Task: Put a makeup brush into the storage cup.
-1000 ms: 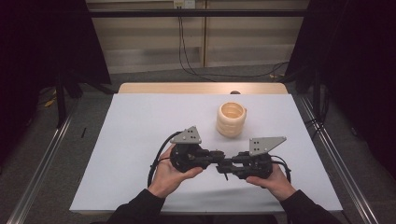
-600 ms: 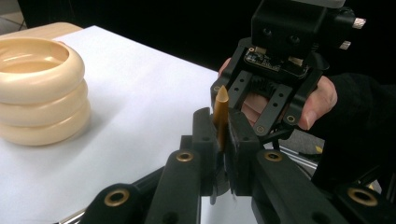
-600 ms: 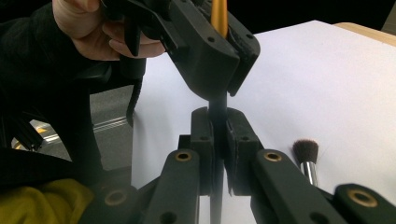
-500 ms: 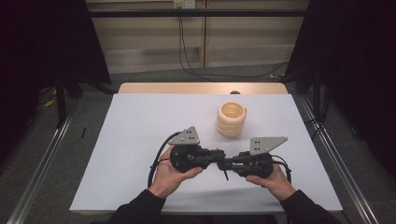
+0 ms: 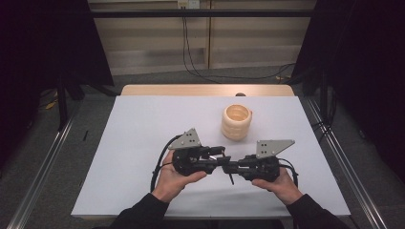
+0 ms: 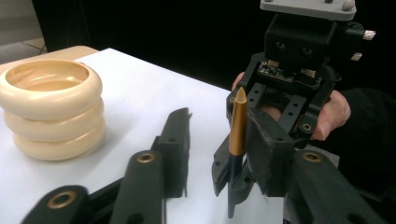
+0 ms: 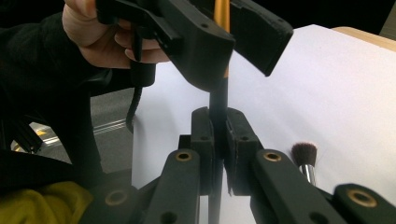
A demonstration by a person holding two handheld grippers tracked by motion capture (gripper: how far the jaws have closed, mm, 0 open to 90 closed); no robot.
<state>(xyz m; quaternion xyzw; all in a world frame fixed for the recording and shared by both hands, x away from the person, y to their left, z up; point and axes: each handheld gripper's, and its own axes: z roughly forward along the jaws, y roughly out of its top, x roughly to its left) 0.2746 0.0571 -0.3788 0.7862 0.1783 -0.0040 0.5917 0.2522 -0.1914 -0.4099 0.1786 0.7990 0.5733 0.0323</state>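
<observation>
White table [image 5: 133,143], dark curtains [image 5: 43,43] w/ cables.

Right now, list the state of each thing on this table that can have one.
left gripper: open, fingers either side of the handle, not clamping it.
right gripper: shut on the handle's black part.
gold-and-black handle: held off the table, roughly upright, gold end up.
cream ringed holder: upright, looks empty, untouched.
</observation>
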